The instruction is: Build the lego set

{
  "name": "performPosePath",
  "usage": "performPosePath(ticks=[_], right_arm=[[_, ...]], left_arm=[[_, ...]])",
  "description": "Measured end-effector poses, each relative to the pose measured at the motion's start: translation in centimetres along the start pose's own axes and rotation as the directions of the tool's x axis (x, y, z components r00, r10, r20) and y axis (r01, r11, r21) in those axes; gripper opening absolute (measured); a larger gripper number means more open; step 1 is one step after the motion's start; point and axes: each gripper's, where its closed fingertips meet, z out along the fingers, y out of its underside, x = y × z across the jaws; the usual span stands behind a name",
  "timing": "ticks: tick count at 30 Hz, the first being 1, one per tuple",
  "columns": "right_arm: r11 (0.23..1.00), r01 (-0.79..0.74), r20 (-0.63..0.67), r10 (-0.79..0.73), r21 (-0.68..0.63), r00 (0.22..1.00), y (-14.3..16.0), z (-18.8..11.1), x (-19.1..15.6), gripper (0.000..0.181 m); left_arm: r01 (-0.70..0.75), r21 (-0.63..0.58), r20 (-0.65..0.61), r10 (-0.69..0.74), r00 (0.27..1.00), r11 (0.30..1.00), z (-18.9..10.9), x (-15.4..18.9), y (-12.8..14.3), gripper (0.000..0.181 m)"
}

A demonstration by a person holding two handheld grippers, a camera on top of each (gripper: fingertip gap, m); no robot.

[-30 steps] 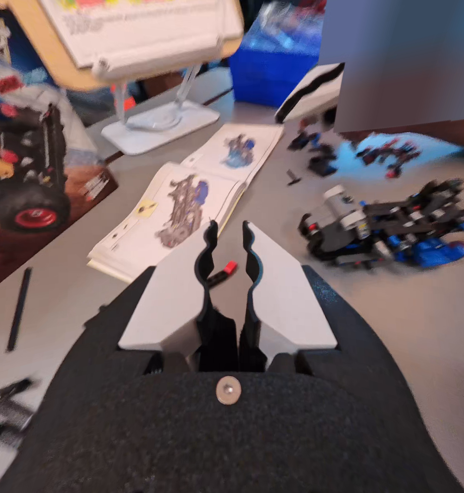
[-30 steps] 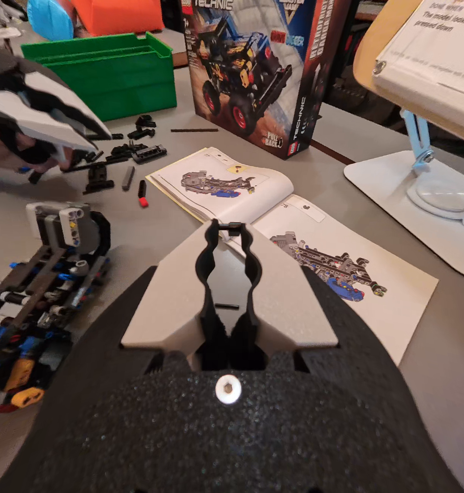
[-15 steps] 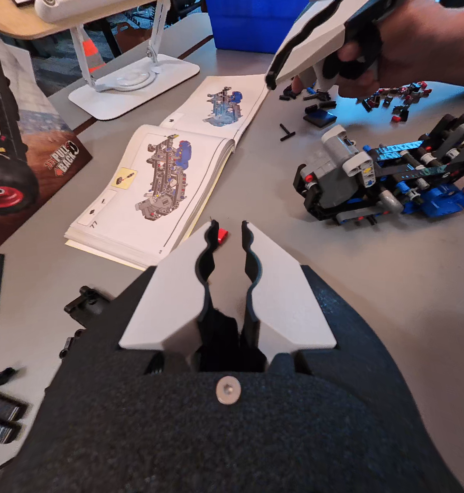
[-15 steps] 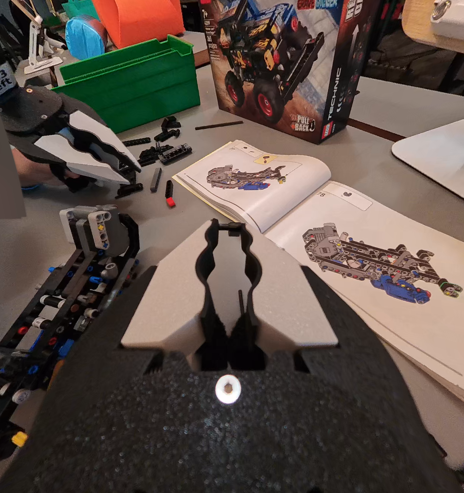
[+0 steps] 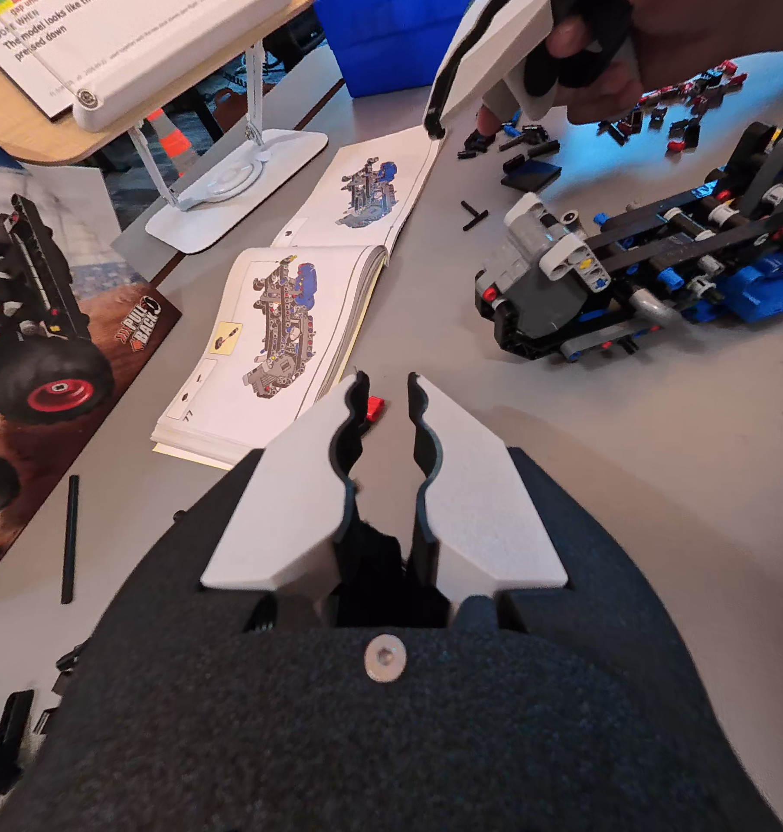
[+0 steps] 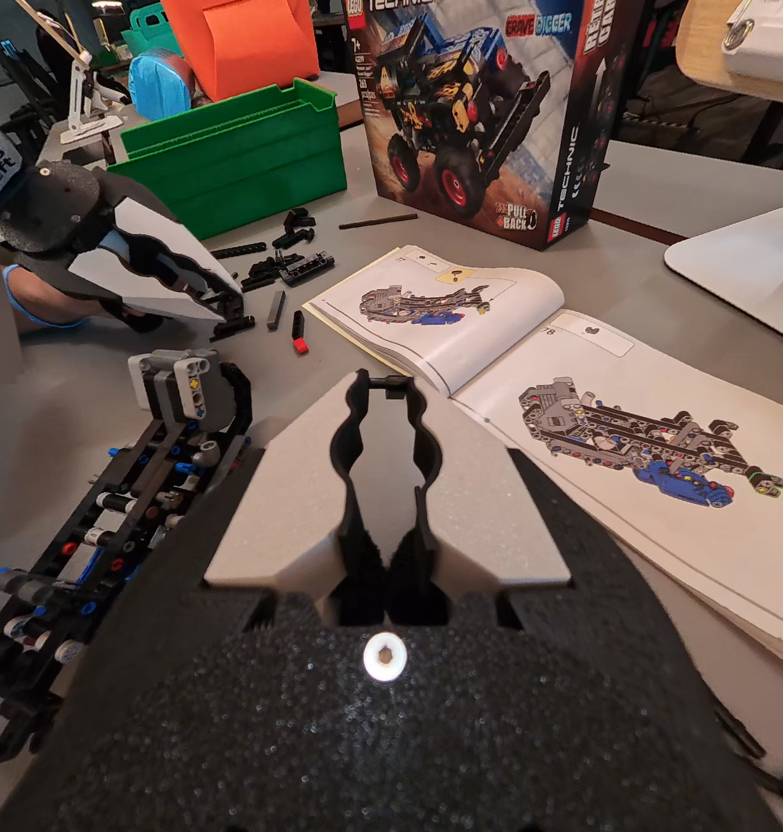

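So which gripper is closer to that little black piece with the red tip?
Left gripper: the red-tipped piece lies just beyond its fingertips. The right gripper hovers farther off, by the booklet.

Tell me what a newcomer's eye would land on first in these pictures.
The half-built black, grey and blue vehicle frame on the grey table stands out, to the right of the open instruction booklet. The tall set box with its monster truck picture stands beyond the booklet. Close up, the right gripper pinches a small black pin at its tips, and the left gripper is open near a small red-tipped piece.
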Motion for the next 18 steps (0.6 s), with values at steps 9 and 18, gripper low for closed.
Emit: performPosePath(ticks=[9, 18], right_arm=[[1.000, 0.021, -0.014, -0.021, 0.004, 1.000, -0.4, -0.1, -0.3, 0.016], [0.966, 0.251, -0.079, -0.247, 0.059, 0.966, -4.9, -3.1, -10.0, 0.016]], left_arm=[[0.024, 0.027, -0.008, -0.024, 1.000, 0.999, -0.3, 0.3, -0.9, 0.015], [0.019, 0.124, -0.026, -0.016, 1.000, 0.992, -2.2, 5.9, -9.3, 0.021]])
